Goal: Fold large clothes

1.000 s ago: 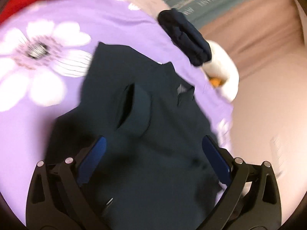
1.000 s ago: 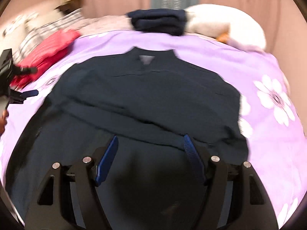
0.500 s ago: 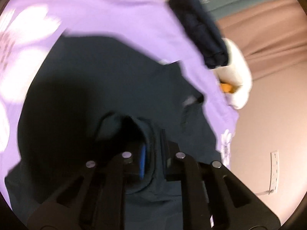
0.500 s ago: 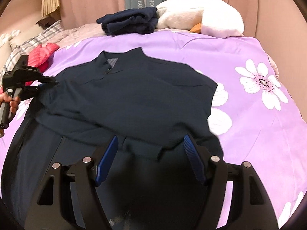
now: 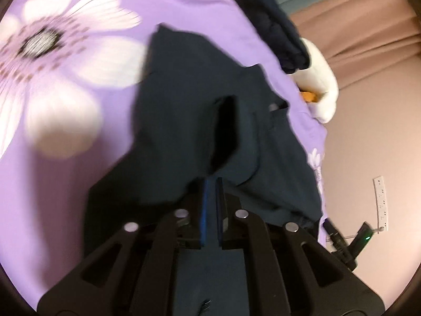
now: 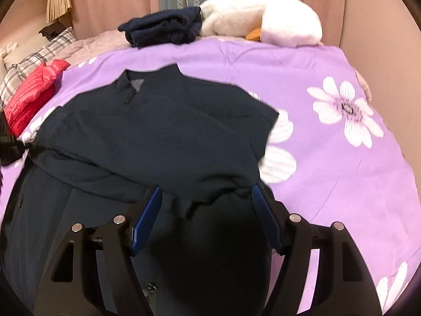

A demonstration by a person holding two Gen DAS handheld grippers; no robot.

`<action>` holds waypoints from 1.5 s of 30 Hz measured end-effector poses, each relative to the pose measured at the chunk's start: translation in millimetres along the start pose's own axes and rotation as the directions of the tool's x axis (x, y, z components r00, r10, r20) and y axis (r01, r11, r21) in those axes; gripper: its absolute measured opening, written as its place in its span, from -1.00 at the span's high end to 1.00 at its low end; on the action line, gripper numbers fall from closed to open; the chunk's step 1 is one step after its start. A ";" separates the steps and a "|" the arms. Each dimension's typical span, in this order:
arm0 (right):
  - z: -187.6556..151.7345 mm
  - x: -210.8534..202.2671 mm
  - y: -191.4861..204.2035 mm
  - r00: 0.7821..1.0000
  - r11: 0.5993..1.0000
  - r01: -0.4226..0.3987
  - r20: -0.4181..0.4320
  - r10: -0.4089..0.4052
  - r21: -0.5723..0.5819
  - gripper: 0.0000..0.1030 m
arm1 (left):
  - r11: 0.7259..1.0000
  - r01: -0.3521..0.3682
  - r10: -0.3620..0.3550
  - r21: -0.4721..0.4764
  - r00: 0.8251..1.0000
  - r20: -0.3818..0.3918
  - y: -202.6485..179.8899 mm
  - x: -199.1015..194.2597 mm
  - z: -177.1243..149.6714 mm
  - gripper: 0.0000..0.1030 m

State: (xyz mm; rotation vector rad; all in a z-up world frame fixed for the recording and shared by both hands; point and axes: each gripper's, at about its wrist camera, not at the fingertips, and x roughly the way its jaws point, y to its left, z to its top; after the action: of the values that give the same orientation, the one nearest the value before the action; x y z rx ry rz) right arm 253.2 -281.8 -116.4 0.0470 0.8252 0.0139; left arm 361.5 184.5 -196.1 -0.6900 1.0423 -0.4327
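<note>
Purple bedding with white flowers (image 6: 329, 158) covers the bed in front of you, and the dark navy garment (image 6: 163, 137) lies spread across it, collar toward the far pillows. Your left gripper (image 5: 211, 184) has its jaws pressed together on a fold of that garment near a sleeve opening; a second ago they stood wide apart above the cloth. Your right gripper (image 6: 206, 197) keeps its jaws spread, as before, straddling a bunched lower edge without pinching it. Motion blur smears the left view, and the garment's near end is hidden beneath both grippers. A folded navy pile (image 6: 163, 29), white plush toy (image 6: 263, 18) and red jacket (image 6: 34, 92) sit along the far side.
</note>
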 end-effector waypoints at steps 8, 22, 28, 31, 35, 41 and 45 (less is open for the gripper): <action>48.8 38.7 38.1 0.998 0.997 -0.055 -0.027 0.054 -0.061 -0.38 | 0.985 -0.043 0.033 0.168 0.998 0.057 -75.2 5.1 30.5 0.35; 37.4 88.3 117.8 0.977 0.949 -0.177 -0.162 0.137 -0.262 0.15 | 0.853 -0.222 0.294 0.472 0.952 -0.084 -116.0 99.6 -5.6 0.41; -6.6 61.6 113.3 0.964 0.925 -0.226 -0.203 0.169 -0.304 0.15 | 0.890 -0.123 0.199 0.440 0.971 -0.130 -97.0 62.4 -34.1 0.40; -2.3 45.4 102.2 0.955 0.930 -0.268 -0.197 0.222 -0.250 0.15 | 0.900 -0.122 0.196 0.419 0.971 -0.139 -99.8 61.0 -35.6 0.39; 25.2 22.5 72.4 0.960 0.948 -0.274 -0.100 0.260 -0.164 0.04 | 0.898 -0.094 0.152 0.431 0.983 -0.104 -122.1 50.9 -32.5 -0.01; 80.5 62.7 16.0 0.988 0.988 -0.145 -0.040 0.147 0.047 -0.01 | 0.896 -0.104 0.127 0.432 0.992 -0.026 -149.9 63.9 -7.1 -0.07; 86.9 102.9 8.9 0.987 0.994 -0.095 -0.124 0.102 0.062 -0.01 | 0.884 -0.205 0.233 0.421 0.972 -0.016 -138.0 85.9 -2.6 -0.07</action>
State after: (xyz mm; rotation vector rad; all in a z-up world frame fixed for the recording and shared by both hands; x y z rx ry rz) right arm 386.9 -273.0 -132.7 0.1411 0.9495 0.0881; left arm 397.0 31.4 -154.9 -0.1717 1.0333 -0.4640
